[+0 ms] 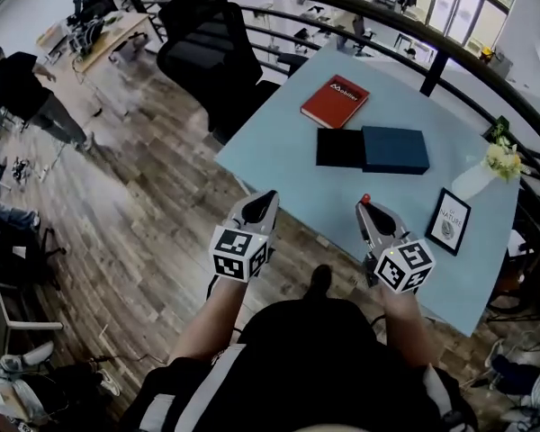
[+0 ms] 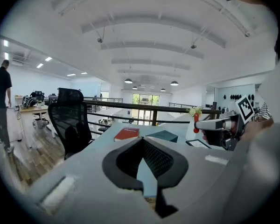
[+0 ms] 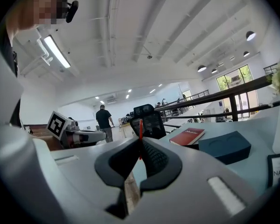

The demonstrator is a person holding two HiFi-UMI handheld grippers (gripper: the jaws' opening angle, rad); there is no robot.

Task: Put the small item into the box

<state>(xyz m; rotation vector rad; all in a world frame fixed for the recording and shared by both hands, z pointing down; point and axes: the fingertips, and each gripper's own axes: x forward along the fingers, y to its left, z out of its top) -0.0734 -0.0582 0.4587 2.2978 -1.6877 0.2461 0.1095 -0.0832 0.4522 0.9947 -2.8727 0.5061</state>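
A small red item (image 1: 365, 199) sticks up between the tips of my right gripper (image 1: 368, 208), which is shut on it above the table's near edge. In the right gripper view it shows as a thin red stick (image 3: 140, 129) pinched at the jaw tips. The box lies further in on the table as a black tray (image 1: 339, 148) with a dark teal part (image 1: 395, 149) beside it, seen also as the teal part (image 3: 225, 146). My left gripper (image 1: 262, 205) is shut and holds nothing, level with the right one. From the left gripper view, the right gripper (image 2: 218, 124) carries the red item (image 2: 195, 123).
A red book (image 1: 335, 101) lies beyond the box on the light blue table (image 1: 288, 165). A framed picture (image 1: 449, 220) and a white vase of flowers (image 1: 493, 164) stand at the right. A black office chair (image 1: 207, 52) sits left of the table, and a dark railing (image 1: 360, 21) runs behind.
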